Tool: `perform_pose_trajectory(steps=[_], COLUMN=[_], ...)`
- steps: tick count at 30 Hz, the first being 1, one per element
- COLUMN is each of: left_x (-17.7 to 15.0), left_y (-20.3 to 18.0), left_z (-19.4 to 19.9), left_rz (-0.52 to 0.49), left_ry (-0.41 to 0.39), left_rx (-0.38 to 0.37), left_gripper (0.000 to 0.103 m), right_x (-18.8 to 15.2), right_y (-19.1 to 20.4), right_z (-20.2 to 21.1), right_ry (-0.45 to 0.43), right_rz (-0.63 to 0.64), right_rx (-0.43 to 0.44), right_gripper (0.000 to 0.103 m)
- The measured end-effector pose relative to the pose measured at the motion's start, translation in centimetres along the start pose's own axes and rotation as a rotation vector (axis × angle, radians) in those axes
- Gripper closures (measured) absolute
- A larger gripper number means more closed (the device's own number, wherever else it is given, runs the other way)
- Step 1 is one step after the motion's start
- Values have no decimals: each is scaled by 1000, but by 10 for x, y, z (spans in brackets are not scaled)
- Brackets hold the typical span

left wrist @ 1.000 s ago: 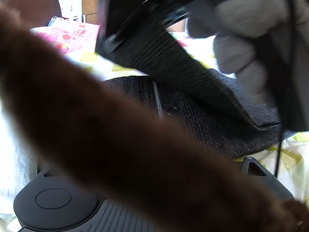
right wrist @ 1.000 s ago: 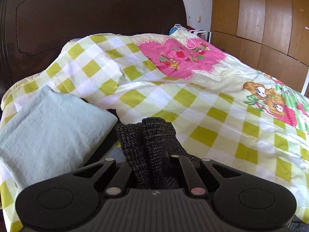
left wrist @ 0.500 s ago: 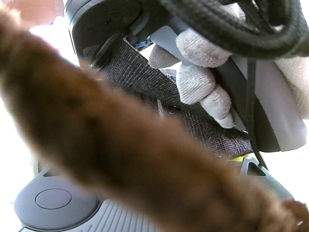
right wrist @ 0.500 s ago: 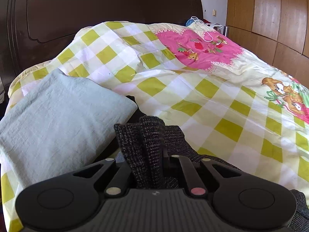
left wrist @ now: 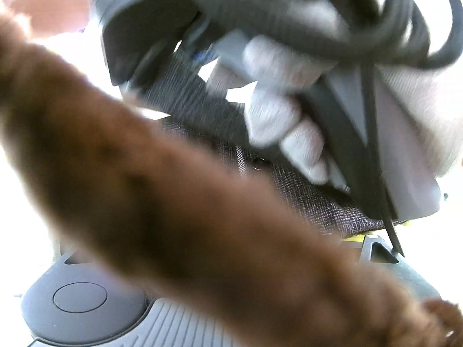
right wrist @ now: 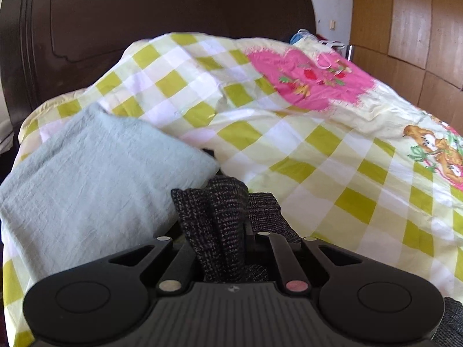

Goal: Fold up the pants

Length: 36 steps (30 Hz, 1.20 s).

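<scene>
Right gripper (right wrist: 220,225) clamped tight on a bunched fold of the dark tweed pants (right wrist: 214,219) — cloth stands up between the jaws at centre, more of it trailing to 4 o'clock. Checked yellow quilt (right wrist: 303,156) fills the bed ahead; pale green pillow (right wrist: 95,173) at 9 o'clock, dark headboard (right wrist: 162,8) at 12. Left wrist view blurred: a brown furry strap (left wrist: 179,211) crosses the lens from 10 to 5 o'clock, hiding the left gripper's fingers — jaws cannot be judged. Beyond it, a gloved hand (left wrist: 277,107) grips the other tool at 1 o'clock, above the pants lying flat on the bed.
</scene>
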<state>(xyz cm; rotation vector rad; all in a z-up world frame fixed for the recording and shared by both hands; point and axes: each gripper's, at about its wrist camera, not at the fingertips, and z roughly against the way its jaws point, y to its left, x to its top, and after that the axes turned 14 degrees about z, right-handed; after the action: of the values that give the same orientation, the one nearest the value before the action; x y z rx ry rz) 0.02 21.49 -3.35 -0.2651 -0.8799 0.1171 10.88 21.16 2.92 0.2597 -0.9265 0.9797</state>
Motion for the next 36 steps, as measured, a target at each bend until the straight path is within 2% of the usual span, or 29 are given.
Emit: perform_pose_trajectory(steps=[3, 7, 8, 12, 14, 15, 20, 23, 25, 28, 32, 33, 36], left_x=[0, 3, 3, 2, 0, -1, -2, 3, 7, 17, 33, 36, 40], left_y=[1, -1, -2, -5, -9, -10, -20, -32, -39, -50, -70, -76, -92], left_z=[1, 3, 3, 12, 19, 23, 41, 50, 53, 47, 19, 10, -13], left_rz=[2, 11, 13, 22, 19, 22, 8, -49, -71, -92, -146, -156, -189], left_ry=[-2, 3, 7, 21, 22, 23, 19, -8, -30, -53, -69, -66, -33], left_rx=[3, 5, 8, 28, 48, 56, 94, 128, 134, 101, 65, 54, 44], left_gripper=[20, 20, 20, 20, 20, 20, 20, 20, 20, 20, 20, 20, 20], right_x=[-4, -3, -3, -6, -10, -11, -20, -42, -69, -114, -180, -197, -238], right_y=[9, 10, 9, -3, -15, -20, -45, -65, -86, -120, -163, -174, -197], right_z=[-7, -5, -1, 29, 48, 56, 87, 106, 124, 150, 184, 192, 202], right_ry=[-7, -20, -32, -92, -133, -153, -178, -141, -102, -16, 82, 100, 126], right_rz=[59, 71, 66, 11, -31, -48, -125, -149, -178, -268, -440, -502, -677], right_rx=[-7, 76, 98, 141, 177, 198, 184, 104, 17, -101, -255, -279, -248], right_gripper=[79, 59, 57, 56, 47, 46, 46, 46, 46, 46, 45, 45, 45])
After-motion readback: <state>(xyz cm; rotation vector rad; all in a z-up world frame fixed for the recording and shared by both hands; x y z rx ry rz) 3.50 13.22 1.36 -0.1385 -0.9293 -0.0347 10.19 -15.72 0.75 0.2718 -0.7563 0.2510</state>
